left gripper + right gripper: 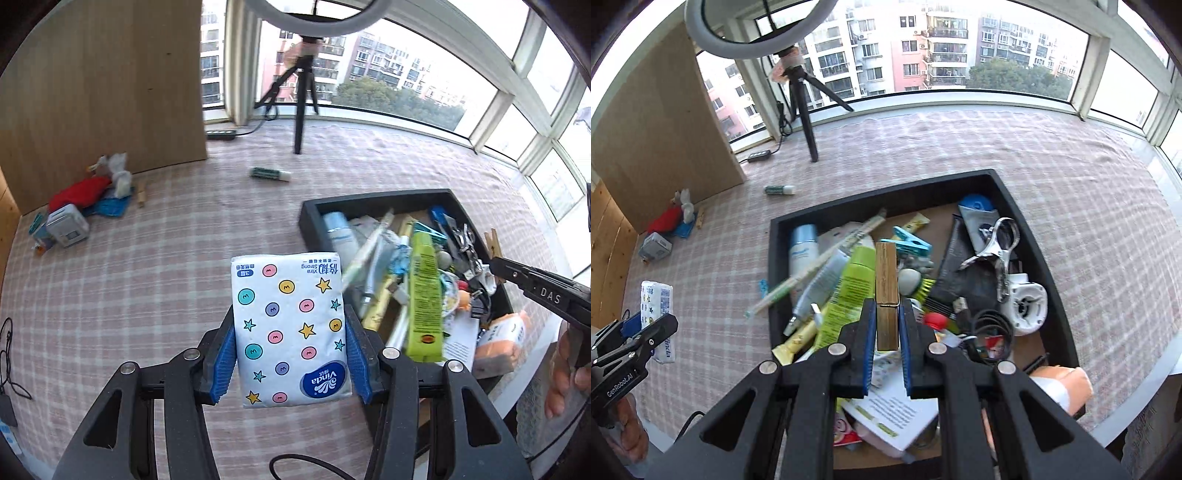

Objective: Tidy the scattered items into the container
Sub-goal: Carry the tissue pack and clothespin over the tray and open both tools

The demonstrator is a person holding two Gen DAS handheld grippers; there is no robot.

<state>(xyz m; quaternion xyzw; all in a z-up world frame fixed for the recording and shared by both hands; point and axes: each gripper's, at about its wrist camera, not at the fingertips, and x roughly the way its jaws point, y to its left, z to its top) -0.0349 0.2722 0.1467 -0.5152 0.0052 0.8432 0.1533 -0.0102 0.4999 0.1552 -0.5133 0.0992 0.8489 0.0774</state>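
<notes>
My left gripper (290, 326) is shut on a white Vinda tissue pack (286, 295) printed with dots and stars, held upright above the checked cloth just left of the black tray (369, 202). In the right wrist view the same tissue pack (656, 297) and left gripper (646, 328) hang at the far left. My right gripper (887, 314) is shut on a wooden clothespin (885, 269), held over the black tray (886, 186). Several items fill that tray, among them a green tube (849, 291) and a metal clip (997, 247). The right gripper (496, 265) with its clothespin (493, 242) shows beyond the tray.
A green-and-white stick (269, 173) lies alone on the cloth beyond the tray. A pile with a red item (79, 192) and a white box (68, 225) sits by the wooden panel (103, 85). A black tripod (301, 122) stands near the window. A hand (565, 380) grips the right handle.
</notes>
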